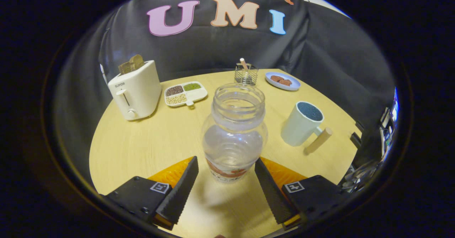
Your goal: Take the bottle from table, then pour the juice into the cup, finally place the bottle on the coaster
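Observation:
A clear plastic bottle [234, 131] with no cap and a red label near its base stands upright on the round wooden table [142, 145]. My gripper [225, 159] is open, one finger on each side of the bottle's lower part. A thin gap shows at the left fingertip [193, 161]; the right fingertip [257, 163] sits very close to the bottle wall. A pale mug [302, 124] with a dark blue inside and a wooden handle [319, 141] stands beyond the right finger, to the right of the bottle.
A white toaster [137, 90] with bread in it stands at the back left. Behind the bottle are a divided dish of grains [185, 93], a wire holder [246, 75] and a small plate with brown food [283, 81]. Black cloth walls the table.

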The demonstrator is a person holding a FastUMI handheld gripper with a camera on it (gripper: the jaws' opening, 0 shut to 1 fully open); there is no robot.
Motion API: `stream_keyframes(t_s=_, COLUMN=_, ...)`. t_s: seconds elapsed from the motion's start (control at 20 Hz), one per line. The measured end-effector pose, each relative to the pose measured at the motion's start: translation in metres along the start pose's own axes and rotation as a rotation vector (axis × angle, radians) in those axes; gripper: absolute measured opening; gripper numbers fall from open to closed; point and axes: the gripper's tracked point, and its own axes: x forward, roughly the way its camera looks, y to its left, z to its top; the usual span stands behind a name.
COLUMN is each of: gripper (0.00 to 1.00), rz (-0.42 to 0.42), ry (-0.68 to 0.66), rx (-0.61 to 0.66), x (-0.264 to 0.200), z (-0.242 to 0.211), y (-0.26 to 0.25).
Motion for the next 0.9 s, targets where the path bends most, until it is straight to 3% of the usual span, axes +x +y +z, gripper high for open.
stream_keyframes(t_s=0.3, gripper=1.00, rz=-0.003, ry=-0.003, rx=0.002, x=0.019, z=0.002, y=-0.003)
stream_keyframes(t_s=0.9, gripper=0.78, rz=0.082, ry=0.038, rx=0.077, x=0.024, z=0.011, y=-0.006)
